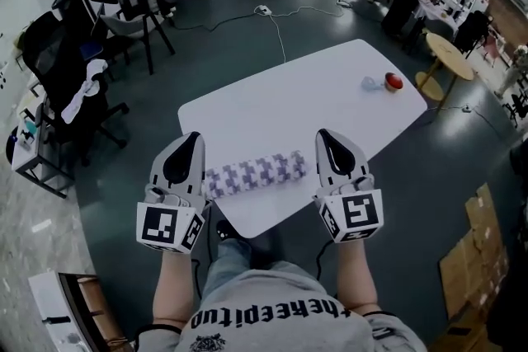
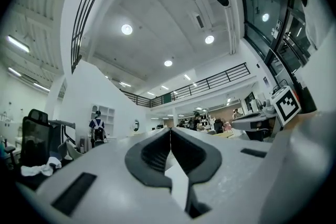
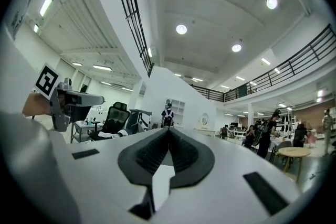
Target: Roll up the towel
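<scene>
Grey shirt (image 1: pixel 276 316) is filling the bottom of the head view, right under the camera, and both forearms are reaching out from it. Just beyond, the left gripper (image 1: pixel 195 137) is hanging at about 7 o'clock and the right gripper (image 1: pixel 322 133) at about 5 o'clock, each with its marker cube facing up. Between them the towel (image 1: pixel 256 173) is lying rolled up, a purple-and-white checked cylinder resting across the near edge of the white table (image 1: pixel 305 86), at the table's 6 o'clock. Neither gripper is touching it. Out at the table's 2 o'clock a red ball (image 1: pixel 393 82) is sitting just beside a pale blue object (image 1: pixel 370 83).

Over to the left gripper view: the left gripper (image 2: pixel 170 130) is pointing out across the hall, its claw clenched, dark pads meeting in one thin seam with nothing between them.

Now the right gripper view: the right gripper (image 3: pixel 168 129) is showing the same, claw clenched and empty, pads pressing together, with black office chairs (image 3: pixel 116 118) standing off at 9 o'clock.
</scene>
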Motion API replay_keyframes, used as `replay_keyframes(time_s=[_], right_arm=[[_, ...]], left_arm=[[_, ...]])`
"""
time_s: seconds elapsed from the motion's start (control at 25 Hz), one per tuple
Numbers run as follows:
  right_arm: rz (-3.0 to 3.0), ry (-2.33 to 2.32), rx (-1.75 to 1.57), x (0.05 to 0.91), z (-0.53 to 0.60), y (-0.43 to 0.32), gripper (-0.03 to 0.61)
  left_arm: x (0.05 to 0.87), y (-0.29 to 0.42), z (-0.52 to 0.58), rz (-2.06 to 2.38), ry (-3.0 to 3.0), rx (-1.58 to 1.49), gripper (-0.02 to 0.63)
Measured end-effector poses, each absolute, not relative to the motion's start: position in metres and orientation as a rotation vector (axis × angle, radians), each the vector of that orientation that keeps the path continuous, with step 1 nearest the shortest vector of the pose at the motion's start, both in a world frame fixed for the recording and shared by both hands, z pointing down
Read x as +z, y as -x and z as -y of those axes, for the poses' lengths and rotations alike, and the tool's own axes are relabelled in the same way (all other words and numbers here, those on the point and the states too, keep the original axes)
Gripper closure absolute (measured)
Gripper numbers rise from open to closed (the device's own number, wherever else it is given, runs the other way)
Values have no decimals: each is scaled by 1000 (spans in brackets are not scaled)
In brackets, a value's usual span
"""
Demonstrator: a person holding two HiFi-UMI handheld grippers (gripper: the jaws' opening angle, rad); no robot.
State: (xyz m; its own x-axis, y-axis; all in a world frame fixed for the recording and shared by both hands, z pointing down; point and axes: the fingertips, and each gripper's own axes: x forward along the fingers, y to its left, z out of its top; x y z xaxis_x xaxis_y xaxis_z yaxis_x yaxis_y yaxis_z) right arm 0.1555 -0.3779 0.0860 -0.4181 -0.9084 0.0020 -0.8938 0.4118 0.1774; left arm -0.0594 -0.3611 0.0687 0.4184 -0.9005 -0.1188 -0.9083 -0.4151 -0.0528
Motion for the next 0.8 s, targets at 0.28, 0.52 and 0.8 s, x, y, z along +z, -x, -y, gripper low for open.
replay_keyframes(time_s=[0.28,0.52,0.8], right_arm=[[2530,-1706,-291,70,357,-165,575],[2530,-1738,-316,71,334,-158,575],[2527,-1733,-326,63,338,-164,575]], left_arm=[[49,55,344,-1623,2530,162,607],[54,61,325,-1605,2532,155,607],[45,51,332,-1600,2530,165,607]])
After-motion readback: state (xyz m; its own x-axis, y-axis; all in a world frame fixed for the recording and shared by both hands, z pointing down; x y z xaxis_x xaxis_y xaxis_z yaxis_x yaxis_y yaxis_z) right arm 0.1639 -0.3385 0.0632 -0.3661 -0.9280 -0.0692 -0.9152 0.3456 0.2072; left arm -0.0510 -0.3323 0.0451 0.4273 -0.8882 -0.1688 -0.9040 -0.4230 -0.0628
